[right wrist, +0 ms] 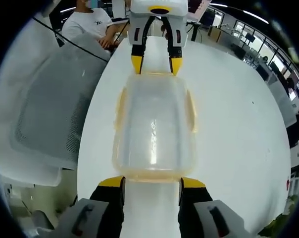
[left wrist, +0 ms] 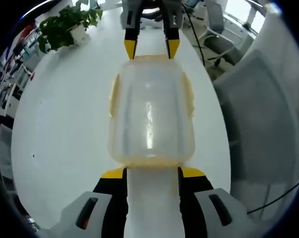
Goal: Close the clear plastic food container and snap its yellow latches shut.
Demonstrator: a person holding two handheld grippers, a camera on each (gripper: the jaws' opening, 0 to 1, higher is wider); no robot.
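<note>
My L gripper (left wrist: 152, 172): jaws spread wide, yellow tips level, pointing fwd. My R gripper (right wrist: 152, 182): same, jaws apart, tips level. Grippers face each other head-on; R one seen at top of left gripper view (left wrist: 152, 48), L one at top of right gripper view (right wrist: 155, 65), both w/ jaws parted.

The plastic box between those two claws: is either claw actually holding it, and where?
Neither seems to grip it. The clear container lies on the table; the left gripper and right gripper stand open, yellow tips at its opposite short ends.
</note>
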